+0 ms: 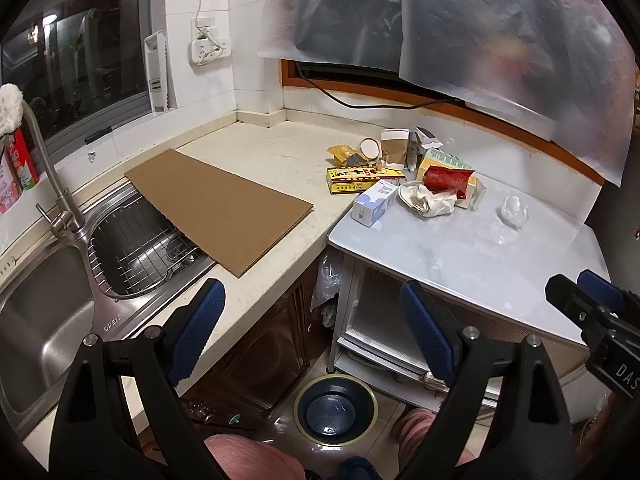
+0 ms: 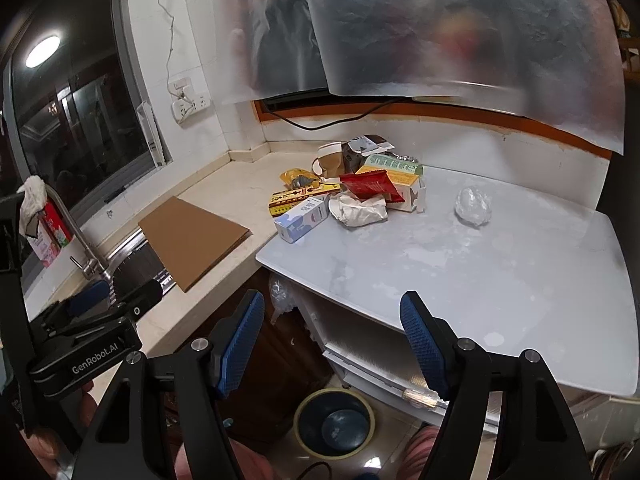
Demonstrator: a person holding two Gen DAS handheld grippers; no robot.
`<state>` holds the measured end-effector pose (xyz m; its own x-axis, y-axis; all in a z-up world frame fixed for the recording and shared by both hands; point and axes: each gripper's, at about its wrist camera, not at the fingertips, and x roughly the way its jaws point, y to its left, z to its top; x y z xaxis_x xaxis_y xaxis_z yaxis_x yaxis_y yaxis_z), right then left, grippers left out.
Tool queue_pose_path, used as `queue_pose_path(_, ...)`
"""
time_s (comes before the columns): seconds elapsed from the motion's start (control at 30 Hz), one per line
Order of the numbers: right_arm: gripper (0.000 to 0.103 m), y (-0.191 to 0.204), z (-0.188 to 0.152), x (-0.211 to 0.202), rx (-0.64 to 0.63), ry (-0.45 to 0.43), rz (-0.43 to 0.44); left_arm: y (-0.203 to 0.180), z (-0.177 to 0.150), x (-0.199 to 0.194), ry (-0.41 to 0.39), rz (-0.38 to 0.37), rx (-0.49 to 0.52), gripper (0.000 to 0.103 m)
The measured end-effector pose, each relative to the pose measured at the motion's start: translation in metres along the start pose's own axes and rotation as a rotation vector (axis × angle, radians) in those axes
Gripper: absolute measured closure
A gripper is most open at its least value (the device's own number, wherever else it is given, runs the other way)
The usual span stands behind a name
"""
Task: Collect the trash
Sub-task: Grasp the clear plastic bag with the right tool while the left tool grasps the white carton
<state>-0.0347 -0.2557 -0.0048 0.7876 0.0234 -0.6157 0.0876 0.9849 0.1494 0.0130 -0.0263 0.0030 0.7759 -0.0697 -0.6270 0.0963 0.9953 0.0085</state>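
A pile of trash lies where the counter meets the white table: a red snack bag (image 1: 447, 179) (image 2: 370, 185), crumpled paper (image 1: 430, 198) (image 2: 360, 208), a blue-white carton (image 1: 374, 203) (image 2: 302, 218), a yellow box (image 1: 362, 179) (image 2: 300, 197) and a paper cup (image 1: 394, 145) (image 2: 331, 159). A clear plastic wad (image 1: 512, 210) (image 2: 473, 205) lies apart to the right. A dark bin (image 1: 335, 408) (image 2: 334, 423) stands on the floor below. My left gripper (image 1: 312, 320) and my right gripper (image 2: 332, 336) are open and empty, held well in front of the pile, above the bin.
A brown cardboard sheet (image 1: 218, 206) (image 2: 192, 242) partly covers the sink's (image 1: 44, 320) drying rack. A tap (image 1: 56, 184) stands at the left. Plastic film (image 1: 460, 28) hangs above the white table (image 1: 460, 248). The right gripper's body shows in the left wrist view (image 1: 600, 320).
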Motion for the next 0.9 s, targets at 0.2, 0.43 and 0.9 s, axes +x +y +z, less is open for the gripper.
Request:
queue_pose_path(0.2,0.031,-0.016,0.012,0.014,0.002,-0.007,-0.035,-0.010,0.010,0.014,0.008,-0.010,0.018,0.015)
queue_pose_path(0.43,0.031,-0.050,0.040,0.045,-0.005,0.008,-0.084,-0.016,0.042,0.056,0.057,-0.046,0.043,0.015)
queue_pose_path(0.9,0.030,-0.189,0.106,0.143,0.129,0.101,-0.127,-0.055,0.102,0.205,0.207,-0.144,0.173,0.015)
